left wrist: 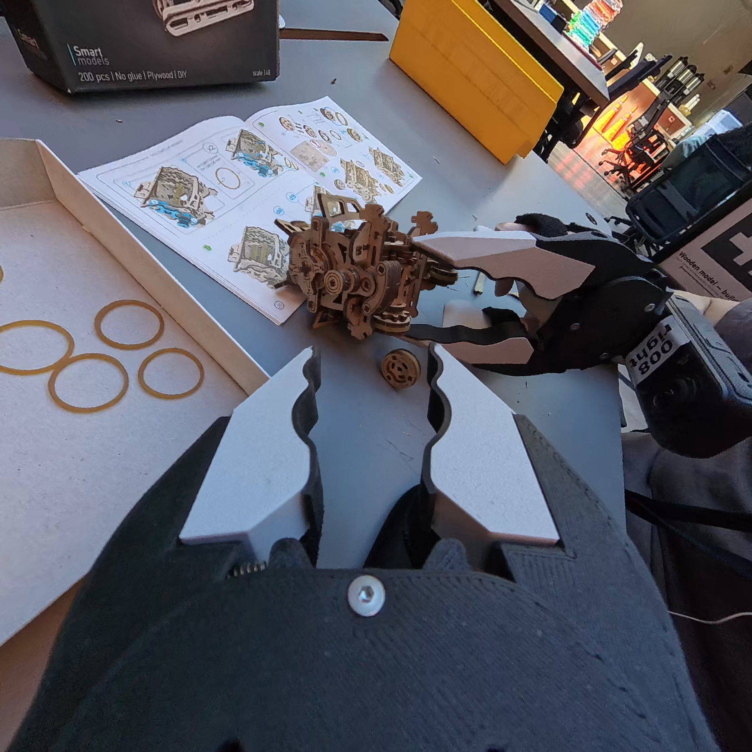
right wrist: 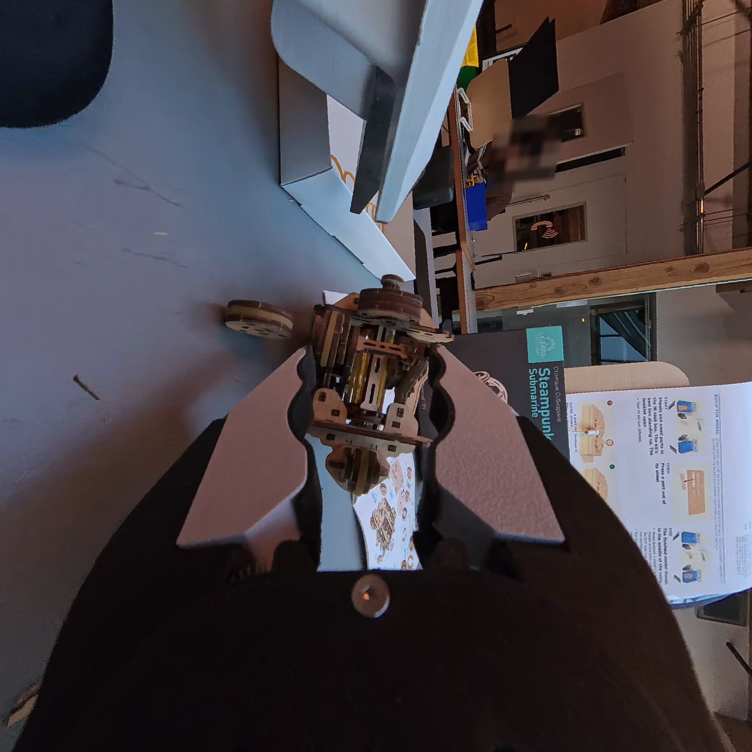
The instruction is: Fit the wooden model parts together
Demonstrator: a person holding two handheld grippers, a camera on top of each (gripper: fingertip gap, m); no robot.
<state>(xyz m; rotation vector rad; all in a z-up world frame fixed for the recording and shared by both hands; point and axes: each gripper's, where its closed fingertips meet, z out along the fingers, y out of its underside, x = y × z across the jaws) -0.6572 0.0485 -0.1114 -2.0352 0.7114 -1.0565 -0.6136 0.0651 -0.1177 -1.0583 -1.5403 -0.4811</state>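
**Model clamped, loose wheel waiting on the bench**

The right tongs (right wrist: 368, 368) are closed on the wooden model (left wrist: 358, 268), holding it tipped on its side just above the grey bench (left wrist: 366, 447), over the near corner of the open instruction booklet (left wrist: 248, 183). The left tongs (left wrist: 372, 358) stand wide and empty, aimed at the loose wooden wheel (left wrist: 401, 368), which lies flat on the bench just beside their right fingertip and just below the model.

Risks, as I judge them — the model is thin laser-cut plywood, a lattice of gears, pegs and slotted plates with dark scorched edges, so too much squeeze from the right tongs could snap a tab or shift a gear. The grip sits at one end of the piece, which leaves the far end unsupported; pressing the wheel on could twist the model within the scalloped pads. The wheel itself is a small layered disc with cut-out slots and lies flat, so the smooth pale fingers may skid over its rim or flick it across the slick bench. A misaligned push onto its axle could jam or split the hub.

To the left, a shallow white cardboard tray (left wrist: 134, 252) holds several tan rubber bands (left wrist: 130, 323) — thin, limp loops. A dark kit box (left wrist: 142, 40) and a yellow bin (left wrist: 476, 77) sit farther back.
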